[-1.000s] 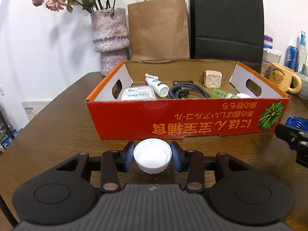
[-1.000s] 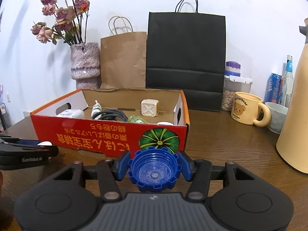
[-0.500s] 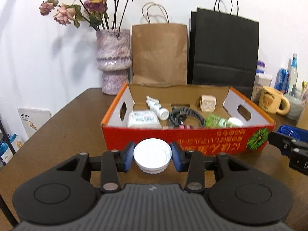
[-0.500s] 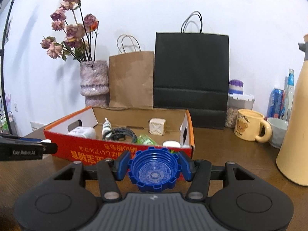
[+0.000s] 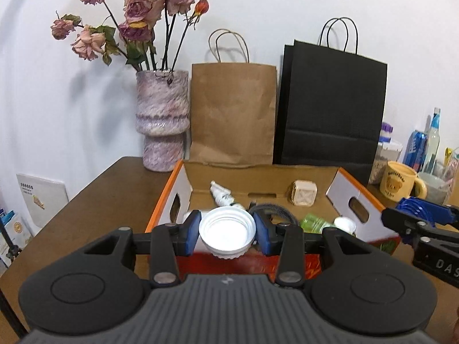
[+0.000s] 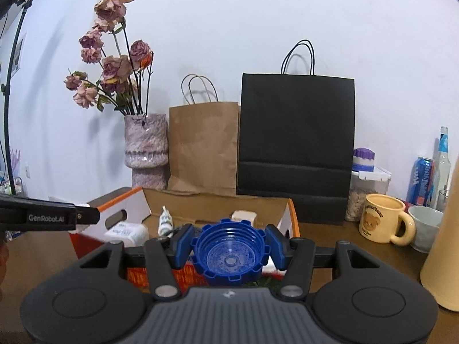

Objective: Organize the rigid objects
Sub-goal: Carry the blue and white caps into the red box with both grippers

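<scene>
Both grippers have risen since the earlier frames, so each now looks down over the near wall of the shallow red-and-orange cardboard box (image 5: 183, 189) on the brown wooden table (image 5: 109, 189). Left gripper (image 5: 227, 231) clenches a round white plastic cap (image 5: 227, 230) between its blue pads, open side towards the camera, above the box's near edge. Right gripper (image 6: 228, 248) grasps a notched blue plastic cap (image 6: 229, 255) the same way, near the box's right end. Inside the box lie a small white spray bottle (image 5: 222, 196), a coiled black hose (image 5: 275, 209) and a cream cube-shaped object (image 5: 301, 196). Behind it stand a mottled purple vase of dried roses (image 5: 162, 120), a brown paper bag (image 5: 232, 114) and a black paper bag (image 5: 330, 109).
</scene>
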{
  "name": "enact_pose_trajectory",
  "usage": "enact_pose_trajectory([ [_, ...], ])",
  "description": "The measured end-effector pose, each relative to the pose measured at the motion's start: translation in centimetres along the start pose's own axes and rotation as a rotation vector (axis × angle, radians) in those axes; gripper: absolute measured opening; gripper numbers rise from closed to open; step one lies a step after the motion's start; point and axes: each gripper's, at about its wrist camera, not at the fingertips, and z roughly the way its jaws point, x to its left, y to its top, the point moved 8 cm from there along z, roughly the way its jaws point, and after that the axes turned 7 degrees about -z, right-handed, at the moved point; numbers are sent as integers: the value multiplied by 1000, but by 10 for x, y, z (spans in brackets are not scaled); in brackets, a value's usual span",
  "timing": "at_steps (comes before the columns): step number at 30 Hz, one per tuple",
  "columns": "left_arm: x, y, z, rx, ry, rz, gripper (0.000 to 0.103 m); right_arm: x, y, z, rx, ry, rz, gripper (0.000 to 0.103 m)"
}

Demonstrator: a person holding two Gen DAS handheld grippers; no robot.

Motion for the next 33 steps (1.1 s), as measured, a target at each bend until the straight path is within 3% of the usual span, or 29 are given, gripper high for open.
enact_pose_trajectory([
  [14, -2, 31, 41, -41, 13, -11, 41, 7, 32, 50, -34, 33, 6, 53],
  [33, 7, 31, 115, 18, 53, 56, 41, 1, 23, 127, 78, 58, -13, 53],
])
